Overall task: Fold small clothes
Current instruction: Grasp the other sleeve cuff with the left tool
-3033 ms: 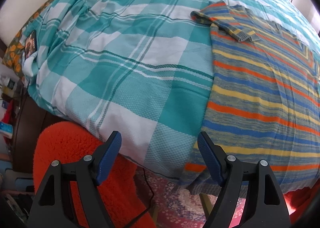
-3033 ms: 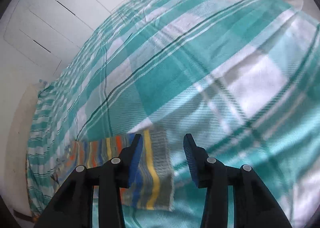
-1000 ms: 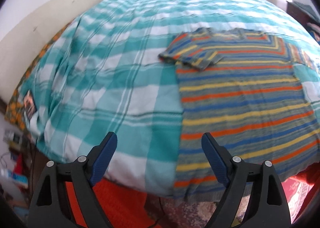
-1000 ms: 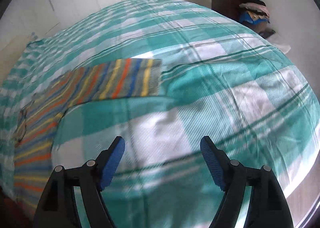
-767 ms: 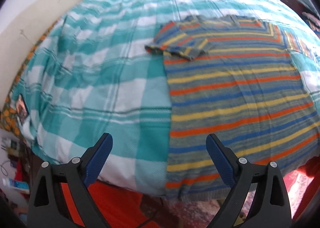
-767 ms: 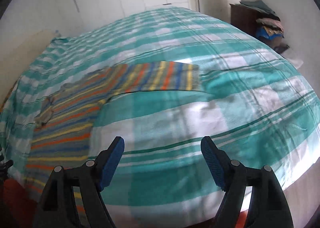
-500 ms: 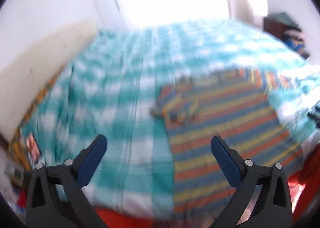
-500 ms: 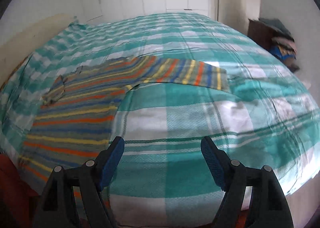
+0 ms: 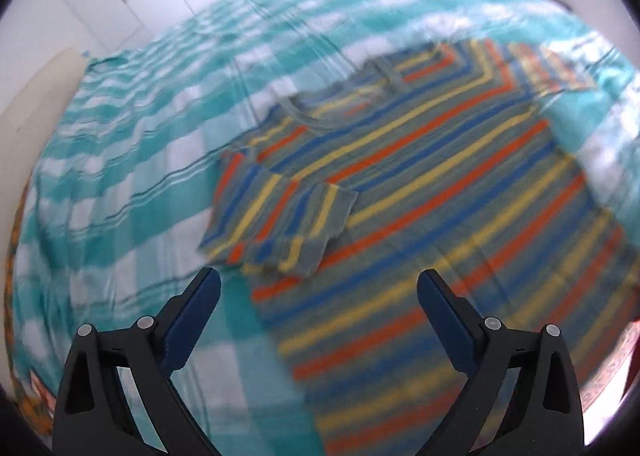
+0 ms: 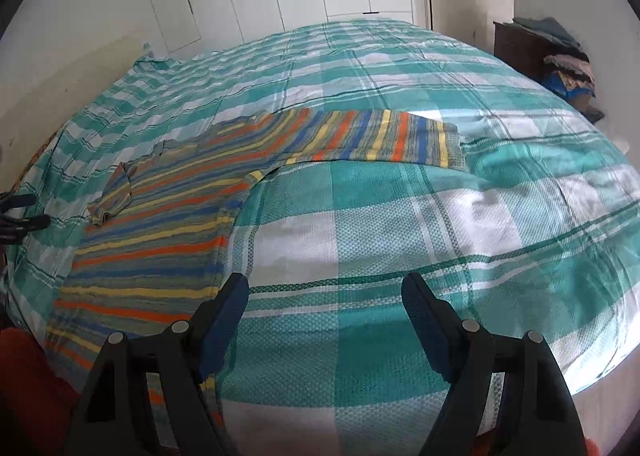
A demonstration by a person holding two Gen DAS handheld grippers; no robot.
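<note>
we are mid-fold on the striped grey, orange, blue and yellow knit sweater (image 9: 420, 184), spread flat on the teal-and-white checked bedspread (image 10: 360, 240), one sleeve (image 9: 280, 220) already folded in. the left gripper (image 9: 318, 298) hovers empty, jaws wide but narrowing; the right gripper (image 10: 325, 298) is wide and empty. next, we judge, the long sleeve (image 10: 380, 138) at twelve o'clock needs pinching.

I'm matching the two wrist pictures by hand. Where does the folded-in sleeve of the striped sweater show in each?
Left wrist: the folded-in sleeve lies centre-left, just above the open left gripper.
Right wrist: the same sleeve is small, far left, at mid-height.
Shared landmark: the sweater's grey neckline, on the teal checked bedcover.
</note>
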